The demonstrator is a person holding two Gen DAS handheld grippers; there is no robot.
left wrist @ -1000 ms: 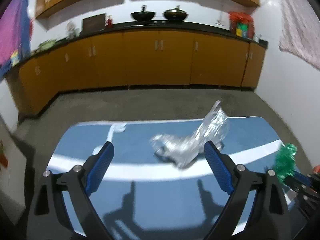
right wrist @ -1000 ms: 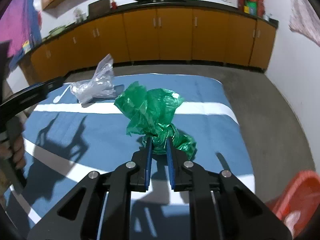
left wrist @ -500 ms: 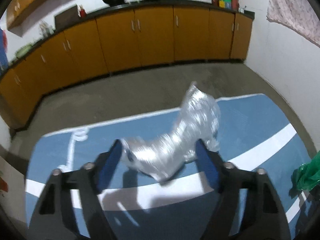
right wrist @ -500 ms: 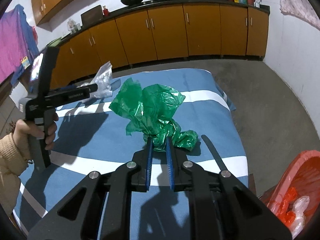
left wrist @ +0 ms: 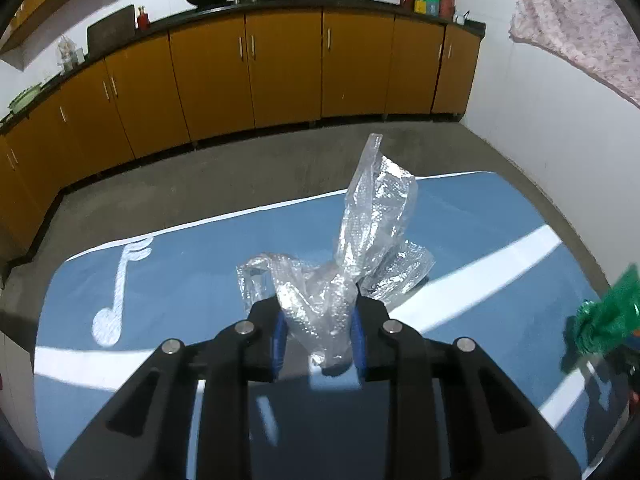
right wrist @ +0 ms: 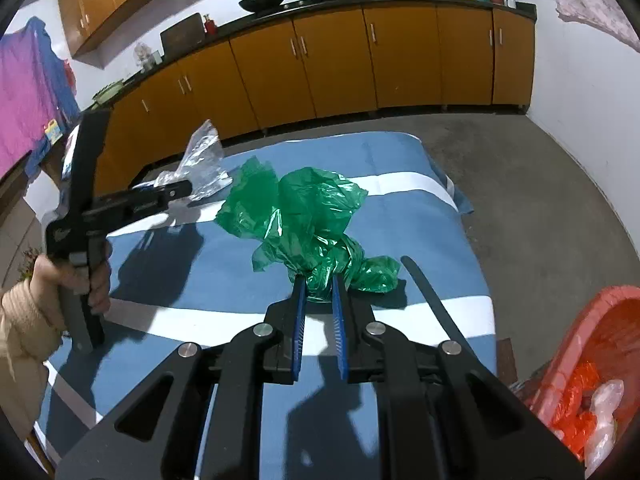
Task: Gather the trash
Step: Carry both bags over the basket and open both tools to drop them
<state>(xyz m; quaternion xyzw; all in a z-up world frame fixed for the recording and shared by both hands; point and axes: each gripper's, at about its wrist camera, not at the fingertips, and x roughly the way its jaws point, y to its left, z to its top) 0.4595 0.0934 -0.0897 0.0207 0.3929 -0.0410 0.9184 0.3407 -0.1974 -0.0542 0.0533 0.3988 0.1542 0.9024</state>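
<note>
My left gripper is shut on a crumpled clear plastic bag on the blue table cloth. The bag's upper part stands up beyond the fingertips. My right gripper is shut on a crumpled green plastic bag and holds it just above the cloth. The green bag also shows at the right edge of the left wrist view. The left gripper and the clear bag show in the right wrist view, to the left.
A red basin with orange and clear trash sits low at the right, beside the table. A black strap lies on the cloth near the right edge. Orange cabinets line the far wall across bare concrete floor.
My left gripper moved forward around the clear bag and closed on it. My right gripper kept its hold on the green bag and shifted toward the table's right side, bringing the red basin into view.
</note>
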